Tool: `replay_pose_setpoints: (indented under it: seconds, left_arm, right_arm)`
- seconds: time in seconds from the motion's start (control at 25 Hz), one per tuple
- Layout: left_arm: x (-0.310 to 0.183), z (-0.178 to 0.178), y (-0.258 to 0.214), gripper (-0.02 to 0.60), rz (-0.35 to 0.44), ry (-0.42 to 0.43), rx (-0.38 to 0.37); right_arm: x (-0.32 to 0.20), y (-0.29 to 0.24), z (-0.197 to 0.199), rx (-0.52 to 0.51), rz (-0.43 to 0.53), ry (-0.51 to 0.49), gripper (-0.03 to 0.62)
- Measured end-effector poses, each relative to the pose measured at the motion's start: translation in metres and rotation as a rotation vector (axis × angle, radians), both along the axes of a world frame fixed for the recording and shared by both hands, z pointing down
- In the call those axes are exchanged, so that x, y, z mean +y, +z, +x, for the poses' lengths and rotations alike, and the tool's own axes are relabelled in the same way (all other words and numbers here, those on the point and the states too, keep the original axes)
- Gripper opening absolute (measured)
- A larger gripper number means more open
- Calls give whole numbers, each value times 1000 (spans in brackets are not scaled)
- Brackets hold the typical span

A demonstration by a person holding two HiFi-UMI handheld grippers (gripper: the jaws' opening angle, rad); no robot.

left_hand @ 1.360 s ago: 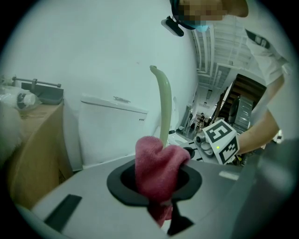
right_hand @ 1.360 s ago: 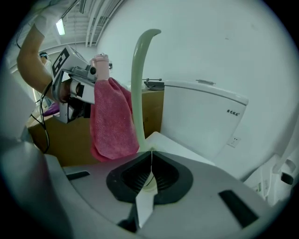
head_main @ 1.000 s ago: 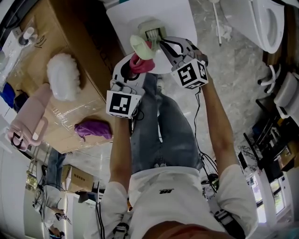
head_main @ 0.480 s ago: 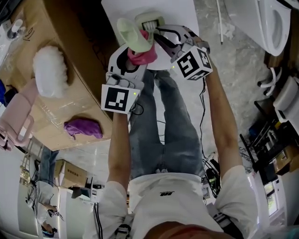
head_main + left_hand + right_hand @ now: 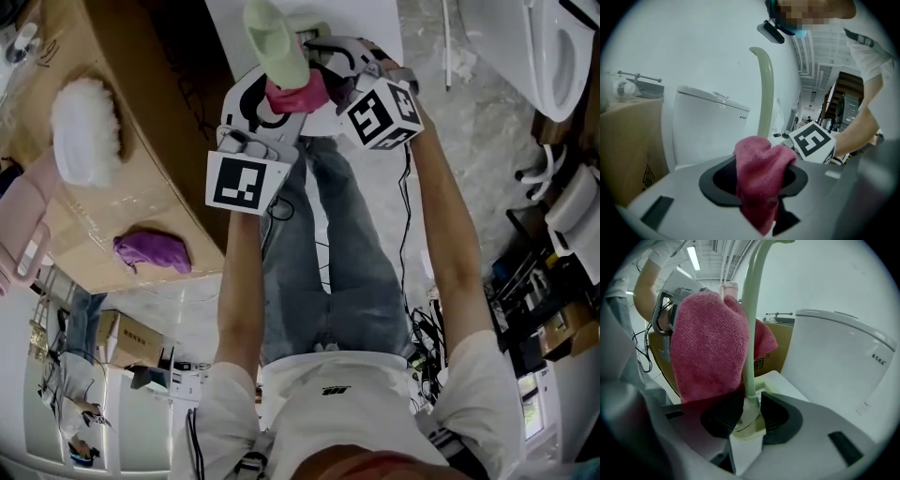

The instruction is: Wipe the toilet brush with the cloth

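The cloth looks nubbly terry, the toilet brush smooth plastic, the toilet glossy ceramic.

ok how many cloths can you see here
2: a pink cloth beside the toilet brush handle, and a purple cloth on the cardboard box. The white fluffy thing there may be another.

Left gripper, right gripper: jaws newly apart.
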State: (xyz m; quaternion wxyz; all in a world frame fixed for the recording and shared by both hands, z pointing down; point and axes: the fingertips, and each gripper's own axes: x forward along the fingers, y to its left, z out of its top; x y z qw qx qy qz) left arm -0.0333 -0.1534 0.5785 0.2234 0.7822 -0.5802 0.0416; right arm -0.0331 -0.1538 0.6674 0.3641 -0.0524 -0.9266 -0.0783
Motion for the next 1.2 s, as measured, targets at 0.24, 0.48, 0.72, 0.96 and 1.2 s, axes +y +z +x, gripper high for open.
replay_pose_setpoints:
  seconds: [0.24,0.48,0.72,0.96,1.2]
  left_arm:
    - [-12,9,14,179,-9,9,-2]
    - [-21,12,33,179,-20,26,-30]
    - [-26,16,40,123,-27,46,-59]
    - [-25,12,27,112,-28,46,-62]
    - [-25,10,-2,104,12,13,-21]
  right_arm:
    - [-3,6,-2,-23,-23,14,104]
    - [-2,4,-2,-65,-32,18,104]
    - [-4,5,-2,-79,-14,14,98]
    - [-3,6,-3,-65,6,-4,91]
    - [-2,6,-2,-61,12,-12,89]
